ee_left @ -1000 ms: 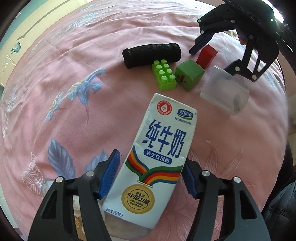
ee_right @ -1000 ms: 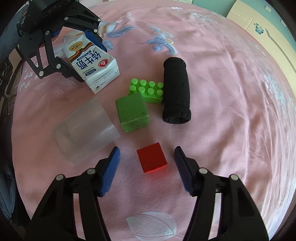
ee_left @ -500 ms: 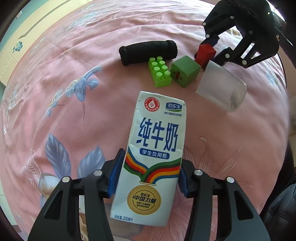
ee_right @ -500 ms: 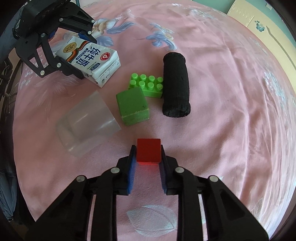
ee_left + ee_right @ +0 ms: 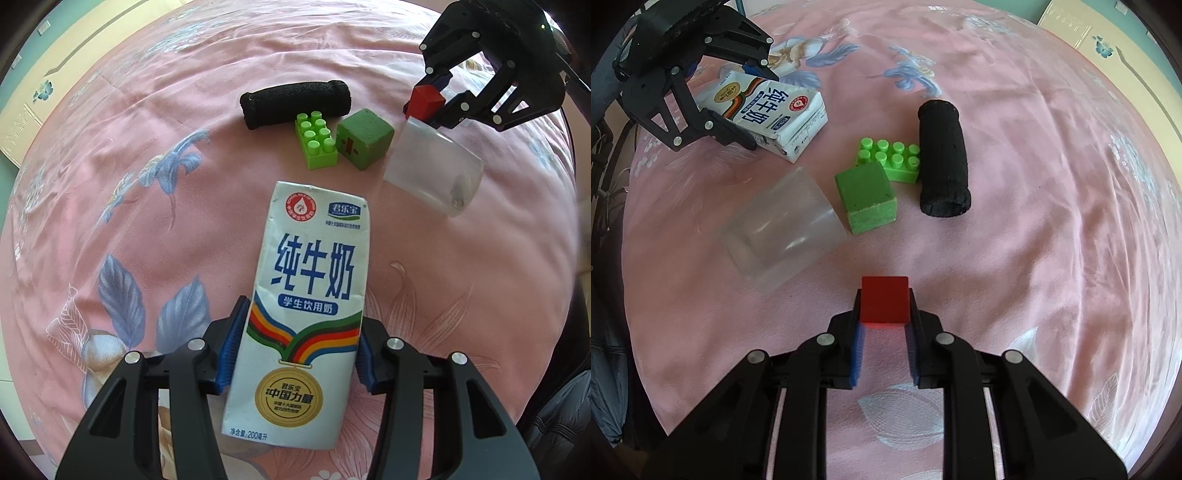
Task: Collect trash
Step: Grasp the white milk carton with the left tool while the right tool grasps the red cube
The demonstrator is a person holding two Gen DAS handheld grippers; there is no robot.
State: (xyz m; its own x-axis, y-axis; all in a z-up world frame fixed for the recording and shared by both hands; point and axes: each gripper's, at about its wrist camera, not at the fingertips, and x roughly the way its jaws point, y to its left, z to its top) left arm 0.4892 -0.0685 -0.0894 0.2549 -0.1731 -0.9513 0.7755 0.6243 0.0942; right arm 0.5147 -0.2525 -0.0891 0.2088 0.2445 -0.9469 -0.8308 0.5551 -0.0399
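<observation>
My left gripper [image 5: 295,350] is shut on a white milk carton [image 5: 306,291] with blue Chinese print, held above the pink floral cloth. The carton also shows in the right wrist view [image 5: 775,114], with the left gripper [image 5: 750,107] around it at the far left. My right gripper [image 5: 883,328] is shut on a red cube [image 5: 884,304], lifted a little off the cloth. In the left wrist view the red cube [image 5: 426,101] sits between the right gripper's fingers at the far right.
On the pink cloth [image 5: 1034,240] lie a clear plastic cup [image 5: 783,229] on its side, a green cube [image 5: 866,197], a green studded brick [image 5: 892,158] and a black cloth roll [image 5: 942,158]. They also show in the left wrist view: cup [image 5: 434,170], roll [image 5: 295,103].
Both grippers have closed: the left on the milk carton, the right on the red cube. Both things have since been raised a little off the cloth.
</observation>
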